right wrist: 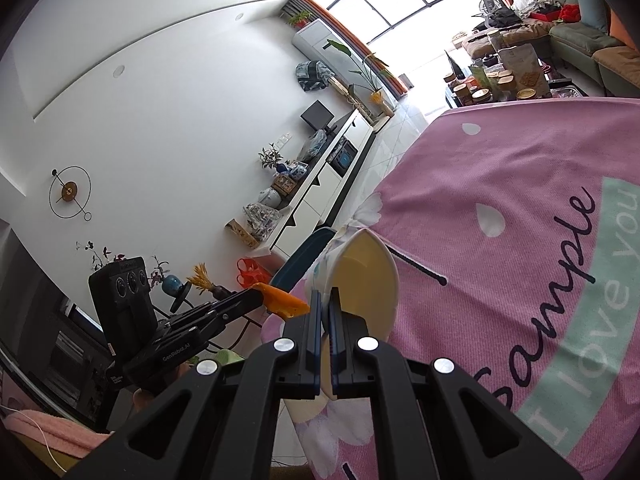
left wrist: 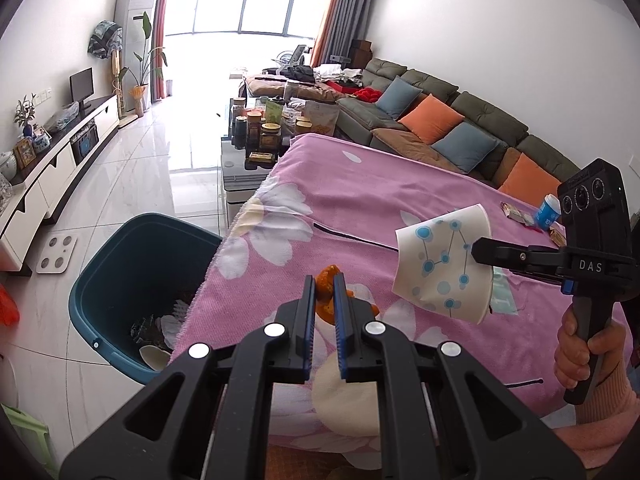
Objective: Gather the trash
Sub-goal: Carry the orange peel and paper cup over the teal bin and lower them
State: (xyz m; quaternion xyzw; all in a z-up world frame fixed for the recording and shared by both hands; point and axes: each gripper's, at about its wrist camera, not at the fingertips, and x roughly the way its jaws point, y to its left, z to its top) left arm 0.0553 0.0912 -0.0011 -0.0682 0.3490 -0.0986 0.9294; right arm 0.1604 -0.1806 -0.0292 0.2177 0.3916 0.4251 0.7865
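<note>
My left gripper (left wrist: 324,280) is shut on an orange peel (left wrist: 326,294), held above the pink flowered cloth (left wrist: 360,184); the same peel (right wrist: 286,300) shows in the right wrist view. My right gripper (right wrist: 325,294) is shut on the rim of a white paper cup with blue dots (left wrist: 444,264), squashed flat and lifted off the cloth; its cream inside (right wrist: 366,276) faces the right wrist camera. A teal trash bin (left wrist: 136,280) stands on the floor left of the table, with a cup and scraps inside.
A small blue-and-white bottle (left wrist: 547,210) and wrappers (left wrist: 516,212) lie at the far right of the cloth. A cluttered coffee table (left wrist: 260,132) and sofa (left wrist: 460,128) lie beyond. A white scale (left wrist: 56,254) lies on the floor.
</note>
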